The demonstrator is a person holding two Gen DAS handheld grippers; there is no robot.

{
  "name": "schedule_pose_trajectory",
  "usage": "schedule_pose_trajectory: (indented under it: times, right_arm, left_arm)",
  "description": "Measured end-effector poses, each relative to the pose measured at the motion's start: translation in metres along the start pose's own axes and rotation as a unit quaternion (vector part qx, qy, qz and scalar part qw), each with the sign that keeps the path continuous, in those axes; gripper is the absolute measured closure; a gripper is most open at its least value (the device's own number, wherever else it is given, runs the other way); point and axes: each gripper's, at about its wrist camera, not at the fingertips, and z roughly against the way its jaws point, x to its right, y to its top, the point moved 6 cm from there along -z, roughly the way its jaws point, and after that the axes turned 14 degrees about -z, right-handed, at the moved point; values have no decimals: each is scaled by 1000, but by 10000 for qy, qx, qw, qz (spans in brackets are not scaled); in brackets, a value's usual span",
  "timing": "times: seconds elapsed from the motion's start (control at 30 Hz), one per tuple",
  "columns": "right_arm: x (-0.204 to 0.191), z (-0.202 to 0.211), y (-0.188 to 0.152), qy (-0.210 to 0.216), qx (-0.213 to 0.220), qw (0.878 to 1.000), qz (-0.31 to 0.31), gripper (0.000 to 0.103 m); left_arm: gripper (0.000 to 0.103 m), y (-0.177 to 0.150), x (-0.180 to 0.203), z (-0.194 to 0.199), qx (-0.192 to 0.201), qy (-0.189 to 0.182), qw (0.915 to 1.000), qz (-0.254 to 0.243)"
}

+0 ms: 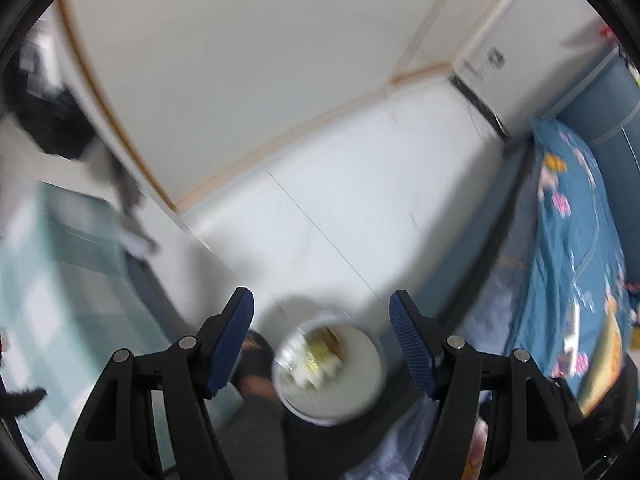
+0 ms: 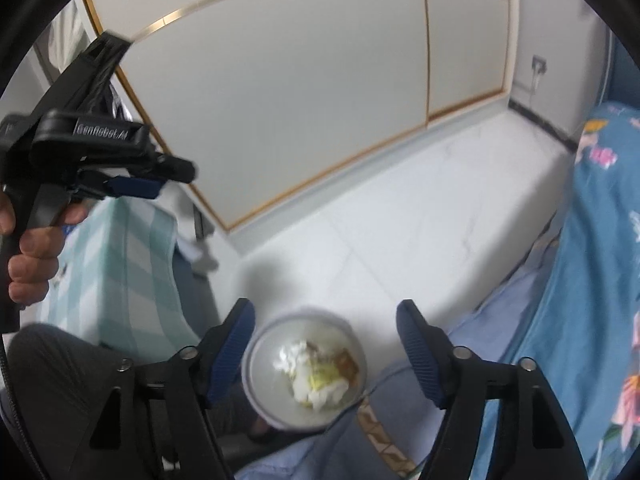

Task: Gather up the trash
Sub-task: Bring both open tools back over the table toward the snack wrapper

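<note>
A small white waste bin (image 1: 374,364) stands on the pale floor below both grippers, and both wrist views look down into it. Crumpled white tissue with yellow and brown scraps (image 1: 320,356) lies inside it. My left gripper (image 1: 322,294) hangs above the bin, open, with nothing between its blue pads. In the right wrist view the bin (image 2: 262,364) holds the same trash (image 2: 316,376). My right gripper (image 2: 325,304) is also open and empty above it. The left gripper (image 2: 168,180) shows there at the upper left, held by a hand (image 2: 32,256).
A bed with a blue floral cover (image 2: 592,280) runs along the right. A pale green checked cloth (image 2: 120,264) hangs at the left. White sliding doors with gold trim (image 2: 280,100) stand behind the white floor (image 2: 400,220). A person's dark trouser leg (image 2: 60,380) is close to the bin.
</note>
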Motion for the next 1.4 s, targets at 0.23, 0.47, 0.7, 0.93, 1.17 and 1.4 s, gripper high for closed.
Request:
schedule_pose_trajectory:
  times: [0.23,0.47,0.7,0.93,1.17,1.4]
  right_arm:
    - [-43,41,31,348,794,9959,276,22]
    - [-93,65,30,744,1138,9894,513,19]
    - [-172,97,28,1272,1415,9778,872,18]
    - [-263,125,20,1938,1827,9524,1481,18]
    - [-348,135,-5,2727,1521,9301,1934,17]
    - [-426,132,-40,3292,1394,8984,2550,16]
  left_arm:
    - [27,-4,-48,90,1298,1098,9849,321]
    - [18,-28,-91,161,2339,1912,9501,779]
    - [13,-65,-145,214,2719,2147,9287,1322]
    - [12,-108,-200,267,2978,3097,8868,1704]
    - [11,-163,-242,287,3009,3430,8644,2114]
    - [11,-215,-276,281,2930,3479,8533,2549]
